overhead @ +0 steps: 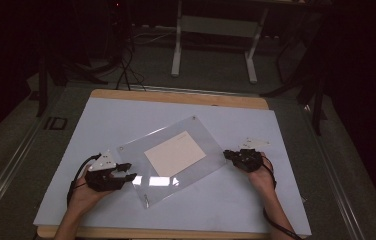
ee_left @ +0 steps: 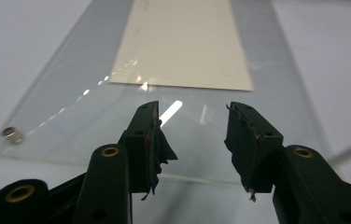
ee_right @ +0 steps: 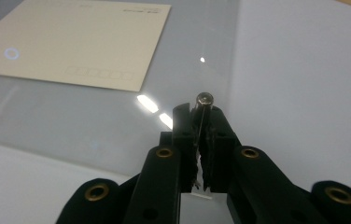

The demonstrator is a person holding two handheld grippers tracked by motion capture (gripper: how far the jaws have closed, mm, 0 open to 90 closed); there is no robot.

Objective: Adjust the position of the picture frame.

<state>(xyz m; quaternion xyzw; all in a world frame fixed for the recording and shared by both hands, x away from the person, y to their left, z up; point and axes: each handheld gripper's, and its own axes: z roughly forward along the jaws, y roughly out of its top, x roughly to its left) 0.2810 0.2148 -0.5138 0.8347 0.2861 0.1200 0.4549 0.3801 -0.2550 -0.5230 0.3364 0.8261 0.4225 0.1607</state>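
A clear acrylic plate [overhead: 207,154] lies slanted on the white table top with a cream paper sheet [overhead: 175,153] under its middle. In the high view my left gripper [overhead: 128,175] sits at the plate's left edge. In the left gripper view its jaws [ee_left: 194,140] stand open over the plate's near edge [ee_left: 71,121], with nothing pressed between them; the paper [ee_left: 183,46] lies beyond. My right gripper [overhead: 227,155] is at the plate's right corner. In the right gripper view it [ee_right: 201,116] is shut on the plate's edge [ee_right: 71,116], just below a metal stud [ee_right: 204,98].
Small metal studs mark the plate's corners [ee_left: 12,135], one at the near corner [overhead: 146,202]. The white cover [overhead: 126,115] sits on a wooden table. Behind it stand a white desk frame [overhead: 176,50] and cables on the dark floor [overhead: 126,70].
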